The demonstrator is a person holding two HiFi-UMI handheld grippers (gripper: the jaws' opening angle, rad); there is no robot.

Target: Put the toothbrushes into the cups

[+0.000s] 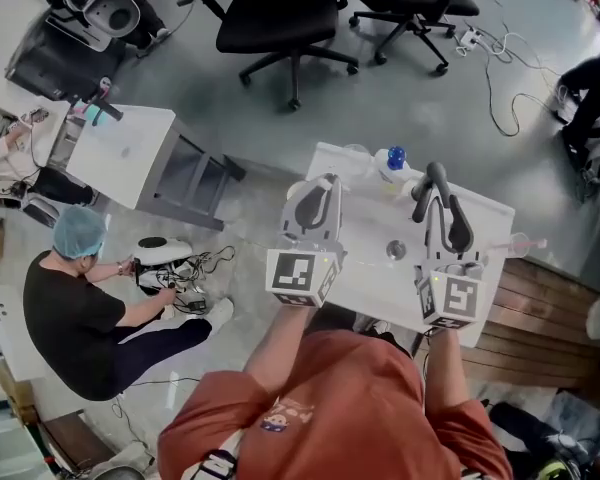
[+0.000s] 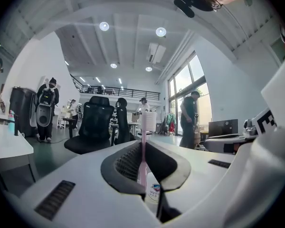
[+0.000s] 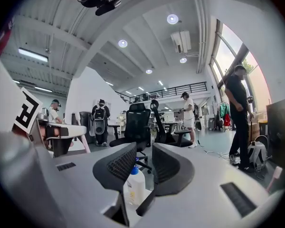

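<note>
My left gripper (image 1: 317, 196) is shut on a pink toothbrush (image 2: 143, 148), which stands upright between the jaws with its white head on top. It hovers over the near left part of the white table (image 1: 480, 208). My right gripper (image 1: 442, 196) hangs over the table's right half, its jaws (image 3: 145, 163) apart with nothing between them. A white bottle with a blue cap (image 1: 392, 160) stands at the table's far edge and shows through the right jaws' gap (image 3: 134, 184). A clear cup (image 1: 355, 154) stands beside it. Another pink toothbrush (image 1: 525, 243) pokes out at the table's right edge.
Black office chairs (image 1: 280, 18) stand beyond the table. A person in black (image 1: 75, 308) sits on the floor at left by a second white table (image 1: 120, 153). Cables (image 1: 500, 58) trail across the floor. Wooden boards (image 1: 540, 318) lie at right.
</note>
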